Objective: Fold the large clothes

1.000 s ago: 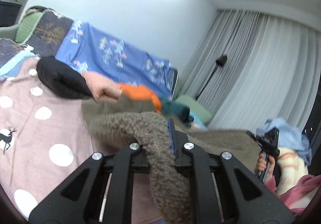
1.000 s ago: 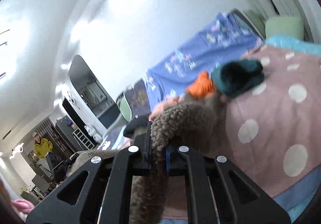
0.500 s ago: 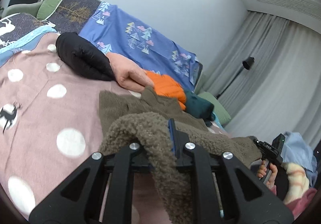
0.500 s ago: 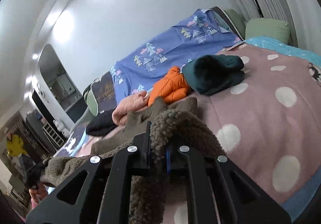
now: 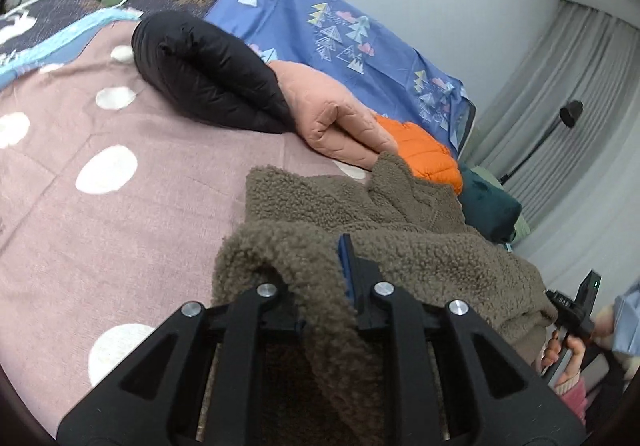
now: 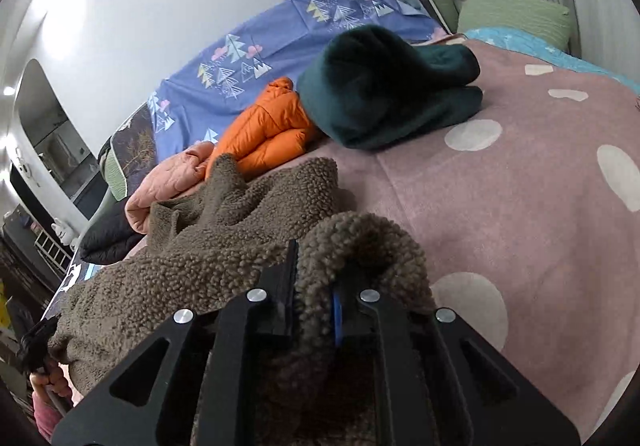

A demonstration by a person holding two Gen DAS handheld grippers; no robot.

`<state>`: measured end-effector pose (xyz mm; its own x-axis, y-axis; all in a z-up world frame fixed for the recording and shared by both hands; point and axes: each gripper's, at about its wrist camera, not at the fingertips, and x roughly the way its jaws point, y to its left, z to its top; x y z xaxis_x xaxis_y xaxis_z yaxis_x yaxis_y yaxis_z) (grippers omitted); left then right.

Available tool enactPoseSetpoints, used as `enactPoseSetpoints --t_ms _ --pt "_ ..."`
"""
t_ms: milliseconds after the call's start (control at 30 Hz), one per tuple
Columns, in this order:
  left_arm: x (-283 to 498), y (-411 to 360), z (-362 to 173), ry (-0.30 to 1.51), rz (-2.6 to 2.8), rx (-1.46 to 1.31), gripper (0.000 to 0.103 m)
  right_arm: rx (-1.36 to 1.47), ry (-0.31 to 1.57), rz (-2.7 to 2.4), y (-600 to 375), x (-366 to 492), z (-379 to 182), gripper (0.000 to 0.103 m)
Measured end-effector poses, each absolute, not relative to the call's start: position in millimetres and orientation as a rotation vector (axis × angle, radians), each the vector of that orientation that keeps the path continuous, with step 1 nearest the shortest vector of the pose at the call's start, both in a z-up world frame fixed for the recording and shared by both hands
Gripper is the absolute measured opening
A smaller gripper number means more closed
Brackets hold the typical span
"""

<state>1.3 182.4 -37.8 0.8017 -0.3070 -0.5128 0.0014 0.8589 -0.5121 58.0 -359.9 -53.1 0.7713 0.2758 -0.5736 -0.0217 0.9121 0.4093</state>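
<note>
Now the left gripper (image 5: 320, 278) and right gripper (image 6: 314, 286), jaws just easing apart, each pinch a fold of the brown fleece jacket (image 5: 400, 230) lying on the dotted bed (image 5: 120, 206)

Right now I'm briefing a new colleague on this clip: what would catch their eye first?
The brown fleece heaped at the near edge of the dotted pink blanket, its edge between the fingers of both the left gripper and right gripper, whose jaws have just been opening. Behind it, against the blue sheet, lies a row of folded jackets: black, pink, orange, dark green.
</note>
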Motion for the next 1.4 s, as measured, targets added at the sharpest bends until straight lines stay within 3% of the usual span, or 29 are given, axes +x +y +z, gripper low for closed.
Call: enactPoseSetpoints --t_ms 67,100,133,200,233,267,533,633,733,767,800,833,867,900,933,967,1167,1300,1400 --pt "-5 183 -30 0.622 -0.190 -0.515 0.018 0.405 0.663 0.182 -361 50 -44 0.022" --pt "-8 184 -26 0.621 -0.197 -0.521 0.019 0.410 0.656 0.196 -361 45 -38 0.032" --pt "-15 186 -22 0.613 -0.216 -0.535 0.022 0.408 0.645 0.202 -361 41 -33 0.053" --pt "-30 187 -13 0.586 -0.241 -0.546 0.036 0.352 0.581 0.191 -360 16 -17 0.074" --pt "-37 188 -10 0.570 -0.239 -0.539 0.056 0.325 0.573 0.192 -358 9 -11 0.074" --pt "-52 187 -3 0.533 -0.223 -0.507 0.064 0.282 0.567 0.196 -355 0 -7 0.074" --pt "-94 163 2 0.582 -0.384 -0.471 0.064 0.209 0.624 0.290 -337 -30 -18 0.074" --pt "-92 146 -10 0.633 -0.423 -0.447 0.071 0.159 0.667 0.320 -322 -26 -31 0.074" --pt "-80 137 -20 0.669 -0.393 -0.426 0.072 0.155 0.700 0.346 -314 -15 -40 0.074" --pt "-78 137 -21 0.671 -0.395 -0.431 0.070 0.153 0.712 0.351 -311 -10 -43 0.072" --pt "-77 137 -20 0.666 -0.395 -0.431 0.068 0.140 0.717 0.341 -308 -7 -43 0.060" --pt "-76 138 -17 0.659 -0.392 -0.429 0.052 0.121 0.719 0.323 -305 -5 -43 0.048" --pt "-74 140 -15 0.658 -0.392 -0.434 0.033 0.119 0.715 0.315 -304 0 -41 0.045" --pt "-71 144 -13 0.656 -0.394 -0.449 0.026 0.131 0.708 0.321 -305 4 -38 0.038" --pt "-67 148 -10 0.652 -0.400 -0.469 0.026 0.147 0.698 0.328 -307 8 -35 0.029" --pt "-61 153 -6 0.633 -0.407 -0.492 0.024 0.169 0.687 0.334 -309 16 -30 0.027" --pt "13 157 15 0.548 -0.312 -0.439 0.022 0.280 0.680 0.255 -319 88 -11 0.027" --pt "55 179 27 0.498 -0.195 -0.529 0.035 0.338 0.641 0.168 -328 112 7 0.052" --pt "57 193 46 0.456 -0.142 -0.543 0.039 0.306 0.572 0.189 -328 101 26 0.057"
